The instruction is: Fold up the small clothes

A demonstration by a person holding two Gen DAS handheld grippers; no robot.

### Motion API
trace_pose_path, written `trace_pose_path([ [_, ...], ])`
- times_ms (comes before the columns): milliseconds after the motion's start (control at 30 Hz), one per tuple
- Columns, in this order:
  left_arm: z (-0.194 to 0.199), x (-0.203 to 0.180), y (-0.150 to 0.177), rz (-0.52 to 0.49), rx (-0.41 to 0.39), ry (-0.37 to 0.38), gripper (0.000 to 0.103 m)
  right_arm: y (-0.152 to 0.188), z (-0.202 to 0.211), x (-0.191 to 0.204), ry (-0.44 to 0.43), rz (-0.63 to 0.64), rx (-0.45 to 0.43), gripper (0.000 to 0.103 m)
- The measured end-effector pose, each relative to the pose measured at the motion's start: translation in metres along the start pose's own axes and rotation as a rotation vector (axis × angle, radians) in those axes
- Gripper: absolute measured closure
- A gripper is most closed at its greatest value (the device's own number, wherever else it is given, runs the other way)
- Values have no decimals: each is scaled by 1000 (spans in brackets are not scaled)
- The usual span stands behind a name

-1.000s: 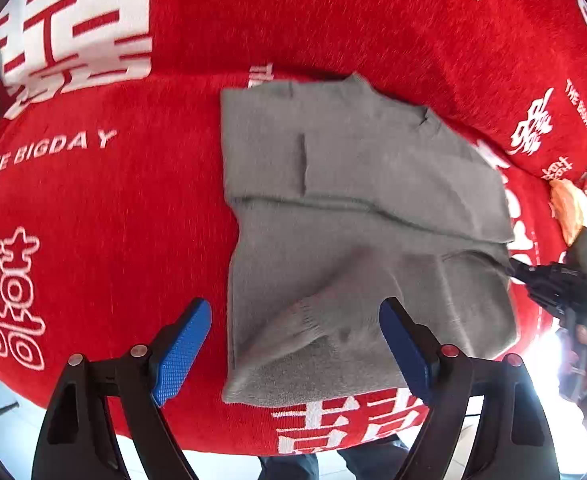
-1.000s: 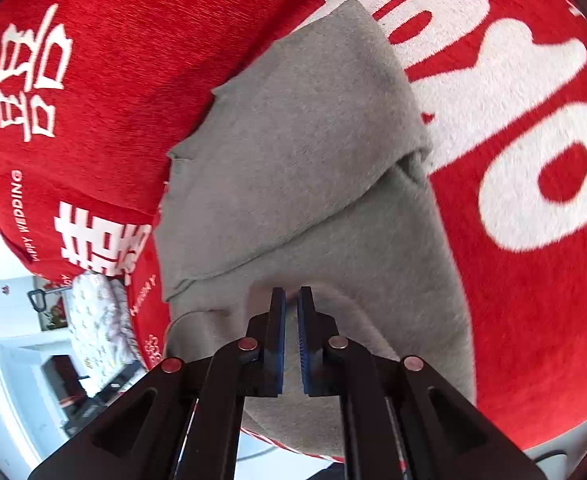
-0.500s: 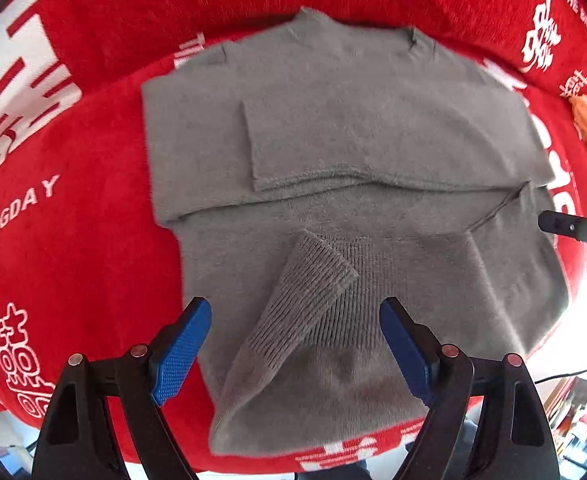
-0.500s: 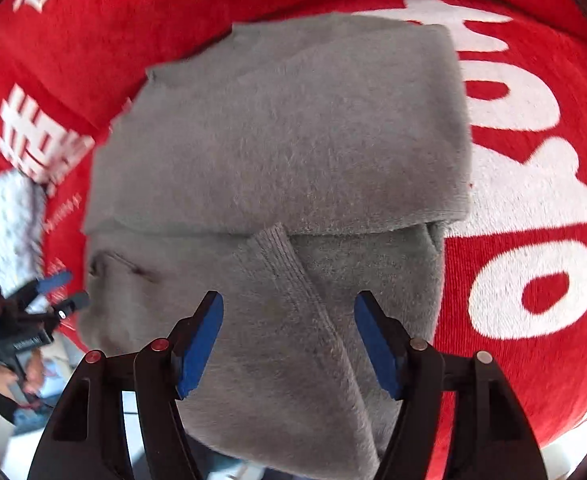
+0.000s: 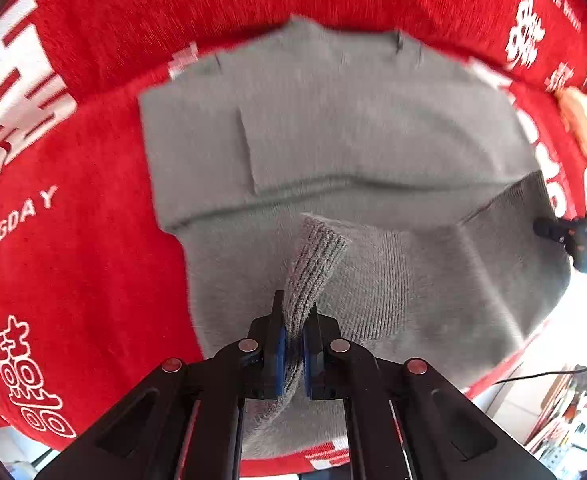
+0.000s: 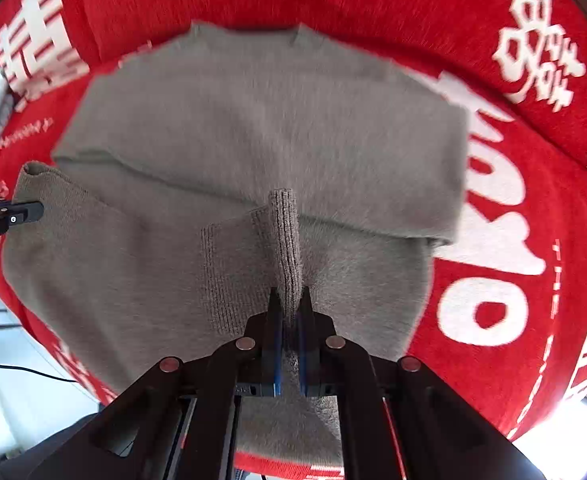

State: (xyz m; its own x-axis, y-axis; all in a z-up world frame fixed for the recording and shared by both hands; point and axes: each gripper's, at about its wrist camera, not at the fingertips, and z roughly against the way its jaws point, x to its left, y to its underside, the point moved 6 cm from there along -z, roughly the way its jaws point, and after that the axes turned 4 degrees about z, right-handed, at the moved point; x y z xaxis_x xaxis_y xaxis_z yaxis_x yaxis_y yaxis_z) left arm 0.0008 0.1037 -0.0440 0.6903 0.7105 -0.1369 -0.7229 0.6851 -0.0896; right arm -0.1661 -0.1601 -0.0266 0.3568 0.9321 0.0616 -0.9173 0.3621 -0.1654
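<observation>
Left wrist view. The left gripper [image 5: 291, 344] sits at lower centre of the frame, its blue pads pinched onto the ribbed hem [image 5: 313, 264] of the grey sweater [image 5: 333, 132]. The sweater lies spread on a red cover [image 5: 73, 264] printed with white characters, filling the middle of the frame; its collar is at upper centre, its near edge at the bottom. Both sleeves appear already folded across the chest, forming a horizontal band at mid-frame. The pinched hem rises as a narrow ridge from the jaws toward the centre. The tip of the right gripper [image 5: 549, 229] shows at the right edge, touching or just beside the hem corner there; which cannot be told. An orange item [image 5: 581, 120] lies at upper right.

Right wrist view. The right gripper [image 6: 289, 320], at lower centre, is likewise pinched on a ridge of ribbed hem. The sweater extends away toward the top of the frame, collar farthest. The left gripper's tip appears at the left edge, mid-height, beside the lifted hem corner.

Judgement. The garment's long axis runs from each gripper straight toward the collar. Both grippers hold the near hem, about equally close, so the coming fold would carry the hem forward over the sleeves toward the collar.
</observation>
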Motion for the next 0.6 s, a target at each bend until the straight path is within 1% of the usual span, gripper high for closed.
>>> trace_pose_path([
  [100, 29, 4, -7, 18, -42, 33, 96, -12, 31, -8, 12, -19, -65, 97],
  [167, 49, 8, -17, 18, -83, 36, 96, -27, 52, -16, 21, -25, -113, 97],
  [267, 75, 11, -42, 28, -154, 50, 96, -60, 71, -25, 25, -35, -174, 97],
  [300, 79, 7, -58, 32, -178, 50, 96, -73, 74, -29, 28, -34, -195, 97],
  [333, 86, 9, -72, 35, -208, 51, 96, -86, 72, -30, 31, -31, -207, 97],
  [400, 87, 14, -93, 38, -245, 43, 96, -111, 68, -41, 36, -27, -229, 97],
  [467, 84, 16, -117, 49, -280, 29, 96, -132, 55, -51, 30, -38, -229, 97],
  [533, 71, 19, -141, 67, -292, 24, 96, -149, 33, -60, 5, -65, -212, 97],
  [600, 50, 22, -157, 75, -279, -2, 96, -161, 5, -70, -23, -90, -177, 97],
])
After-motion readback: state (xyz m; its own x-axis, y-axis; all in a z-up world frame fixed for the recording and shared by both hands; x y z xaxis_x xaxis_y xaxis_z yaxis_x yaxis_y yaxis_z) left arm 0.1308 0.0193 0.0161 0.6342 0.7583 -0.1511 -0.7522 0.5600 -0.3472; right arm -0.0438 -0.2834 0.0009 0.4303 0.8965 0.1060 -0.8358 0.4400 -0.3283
